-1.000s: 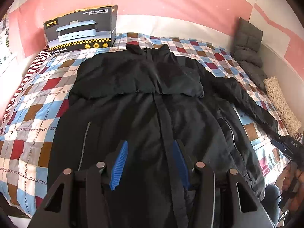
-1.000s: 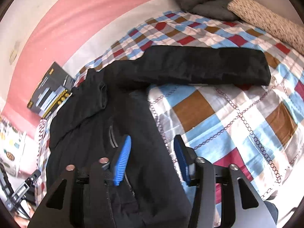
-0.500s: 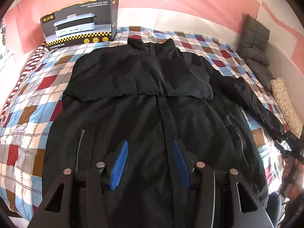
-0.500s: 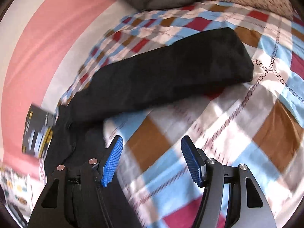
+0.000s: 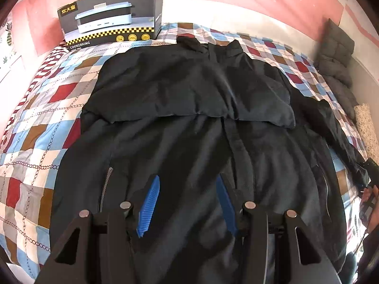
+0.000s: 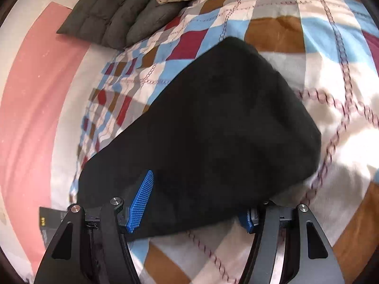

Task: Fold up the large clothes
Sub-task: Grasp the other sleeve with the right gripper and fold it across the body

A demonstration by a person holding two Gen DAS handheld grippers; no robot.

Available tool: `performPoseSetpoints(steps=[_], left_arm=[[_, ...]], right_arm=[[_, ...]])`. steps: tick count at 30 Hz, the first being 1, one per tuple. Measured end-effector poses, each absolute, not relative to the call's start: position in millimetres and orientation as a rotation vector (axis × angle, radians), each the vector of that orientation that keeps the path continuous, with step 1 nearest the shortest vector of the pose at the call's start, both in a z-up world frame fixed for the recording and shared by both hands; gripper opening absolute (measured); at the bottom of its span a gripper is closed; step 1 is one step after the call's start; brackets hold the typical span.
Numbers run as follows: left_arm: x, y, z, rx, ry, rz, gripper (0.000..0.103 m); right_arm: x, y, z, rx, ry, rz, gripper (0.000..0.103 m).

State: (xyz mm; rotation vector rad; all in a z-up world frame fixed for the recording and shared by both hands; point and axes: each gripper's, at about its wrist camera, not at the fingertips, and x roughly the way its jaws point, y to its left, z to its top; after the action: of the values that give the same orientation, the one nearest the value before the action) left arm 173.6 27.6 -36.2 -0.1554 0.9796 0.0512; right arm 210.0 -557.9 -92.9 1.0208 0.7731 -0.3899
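the left gripper (image 5: 187,203) hangs with its 2 blue pads spread apart over the lower front of the black jacket (image 5: 189,123), which lies flat on the checked bedspread (image 5: 30,142). the right gripper (image 6: 189,203) is spread wide around the jacket's sleeve (image 6: 213,123), not clamped. farther off, a cooking pot box (image 5: 111,21) stands by the collar and a grey cushion (image 6: 106,21) lies at the wall.

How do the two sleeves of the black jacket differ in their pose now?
The left sleeve is folded across the jacket's chest; the right sleeve stretches outward on the checked quilt. The left gripper hovers away from the left sleeve; the open right gripper straddles the right sleeve. Both are black.
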Motion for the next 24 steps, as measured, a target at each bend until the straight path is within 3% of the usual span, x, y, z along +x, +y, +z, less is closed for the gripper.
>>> performPoseSetpoints(steps=[1, 3, 6, 24], left_arm=[[174, 29, -37, -0.157, 0.978, 0.054, 0.051], [174, 32, -37, -0.165, 0.972, 0.057, 0.051], [172, 39, -37, -0.182, 0.970, 0.065, 0.051], [151, 97, -32, -0.289, 0.929, 0.135, 0.051]], right_arm=[[214, -557, -90, 0.994, 0.791, -0.408, 0.060], [222, -550, -76, 0.908, 0.805, -0.423, 0.032], [226, -543, -51, 0.834, 0.789, -0.398, 0.022], [287, -408, 127, 0.522, 0.579, 0.006, 0.017]])
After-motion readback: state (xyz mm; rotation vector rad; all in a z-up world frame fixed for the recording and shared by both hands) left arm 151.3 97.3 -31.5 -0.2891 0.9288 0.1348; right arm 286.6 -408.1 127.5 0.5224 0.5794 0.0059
